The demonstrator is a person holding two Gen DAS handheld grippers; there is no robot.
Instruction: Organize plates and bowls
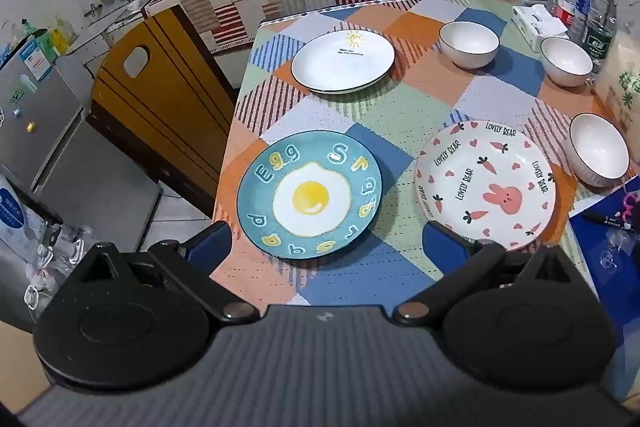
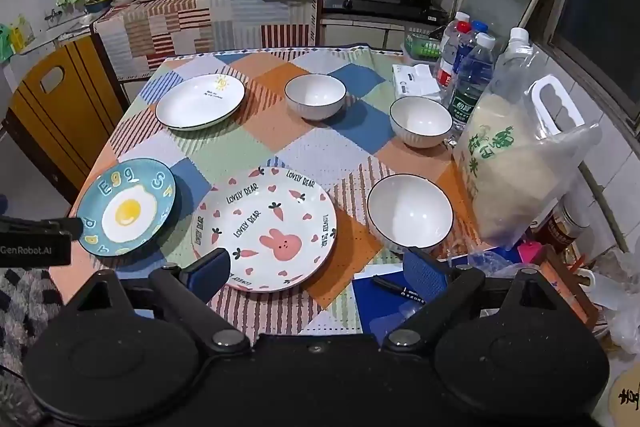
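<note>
1. The table [image 2: 280,143] wears a bright checked cloth, and every dish sits on it by itself. Nothing is stacked yet.
2. The bunny plate [image 2: 264,227] is the biggest dish. It lies at the near edge, in the middle.
3. The blue egg plate [image 1: 309,195] lies just to its left, close but not touching.
4. The white sun plate [image 1: 343,62] sits far back on the left.
5. Three white bowls line the right side: the near bowl [image 2: 410,213], the middle bowl [image 2: 421,121] and the far bowl [image 2: 315,95].
6. The left gripper [image 1: 326,247] hangs over the egg plate, spread wide, holding nothing.
7. The right gripper [image 2: 320,271] hangs over the bunny plate's near rim, also spread wide and empty.
8. I think the first pick comes next. Grab a plate by its rim, lift it flat, and put small plates on big ones. Bowls should nest gently so they do not clink.
</note>
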